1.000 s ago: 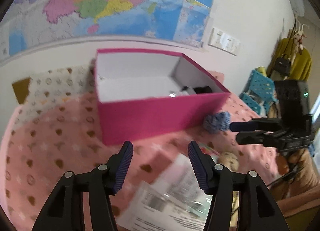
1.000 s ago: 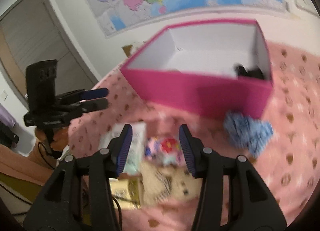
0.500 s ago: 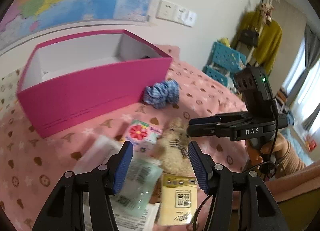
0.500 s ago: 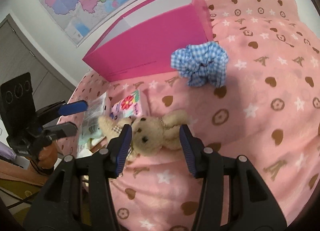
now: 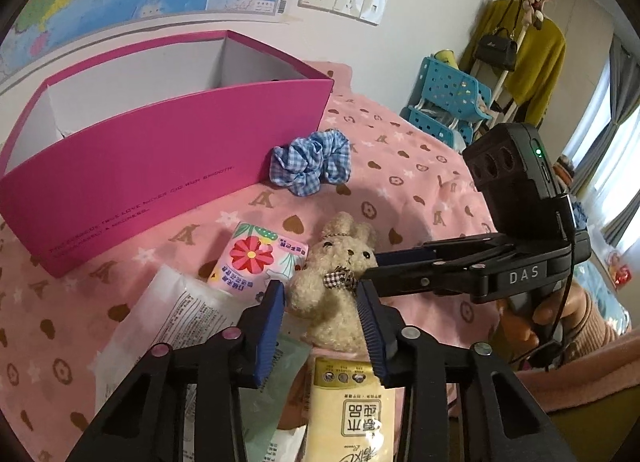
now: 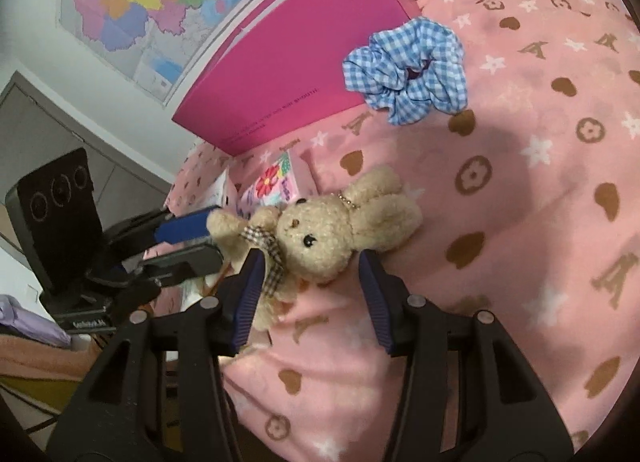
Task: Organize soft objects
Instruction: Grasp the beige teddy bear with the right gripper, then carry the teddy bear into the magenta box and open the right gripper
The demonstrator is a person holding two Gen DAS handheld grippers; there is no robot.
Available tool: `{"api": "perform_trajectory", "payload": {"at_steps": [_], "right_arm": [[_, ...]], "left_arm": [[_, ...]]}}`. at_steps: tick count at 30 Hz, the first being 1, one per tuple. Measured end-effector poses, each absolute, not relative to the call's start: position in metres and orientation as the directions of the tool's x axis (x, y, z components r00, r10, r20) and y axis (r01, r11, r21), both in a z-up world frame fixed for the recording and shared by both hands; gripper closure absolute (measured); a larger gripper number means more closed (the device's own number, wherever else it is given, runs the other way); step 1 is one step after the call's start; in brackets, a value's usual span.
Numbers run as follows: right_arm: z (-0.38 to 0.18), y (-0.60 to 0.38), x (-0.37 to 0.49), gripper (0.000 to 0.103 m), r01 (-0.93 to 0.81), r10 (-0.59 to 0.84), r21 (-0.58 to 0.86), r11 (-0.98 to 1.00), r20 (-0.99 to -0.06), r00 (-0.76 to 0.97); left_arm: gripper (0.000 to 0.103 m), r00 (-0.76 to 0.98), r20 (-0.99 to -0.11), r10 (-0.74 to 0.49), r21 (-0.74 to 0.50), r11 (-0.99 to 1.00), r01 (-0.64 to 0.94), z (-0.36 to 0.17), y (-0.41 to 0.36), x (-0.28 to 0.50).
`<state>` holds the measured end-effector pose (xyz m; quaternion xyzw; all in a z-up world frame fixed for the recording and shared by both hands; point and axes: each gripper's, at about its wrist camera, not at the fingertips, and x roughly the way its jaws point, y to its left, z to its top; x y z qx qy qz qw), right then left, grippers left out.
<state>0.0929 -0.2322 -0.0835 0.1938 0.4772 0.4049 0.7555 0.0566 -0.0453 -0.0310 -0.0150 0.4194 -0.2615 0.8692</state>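
Both grippers converge on the plush bunny [image 5: 334, 282], which lies on the pink patterned bedcover [image 6: 520, 190] in front of the magenta box [image 5: 160, 166]. The left gripper [image 5: 322, 326] is open, its blue pads straddling the toy's lower body without pressing it — placed, it seems, to pinch the soft belly. The right gripper [image 6: 310, 298] is also spread, one finger at the checked bow under the chin, the other beside the head; neither pad visibly squeezes the fur. Just left of the bunny sits a pink floral tissue pack [image 5: 256, 260], with a yellow packet [image 5: 352, 402] and white plastic wrappers [image 5: 176, 318] nearer. The blue gingham scrunchie [image 6: 408, 70] rests farther off, just beside the box's right end — likely waiting its turn. The box stands open-topped, presumably to receive the toy.
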Motion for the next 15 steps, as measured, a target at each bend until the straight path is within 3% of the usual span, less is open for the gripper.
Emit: {"api": "perform_trajectory", "payload": {"at_steps": [5, 9, 15], "right_arm": [[-0.086, -0.227, 0.099, 0.052, -0.396, 0.804, 0.701, 0.593, -0.541, 0.245], [-0.088, -0.229, 0.102, 0.067, -0.377, 0.802, 0.708, 0.597, -0.535, 0.265], [-0.078, -0.239, 0.098, 0.069, -0.410, 0.800, 0.686, 0.601, -0.516, 0.307]], "left_arm": [[0.075, 0.509, -0.726, -0.461, -0.246, 0.867, 0.434, -0.033, -0.042, 0.059], [0.080, 0.506, -0.721, -0.473, -0.262, 0.863, 0.433, -0.033, -0.040, 0.060], [0.081, 0.495, -0.722, -0.483, -0.282, 0.859, 0.427, -0.036, -0.041, 0.063]]}}
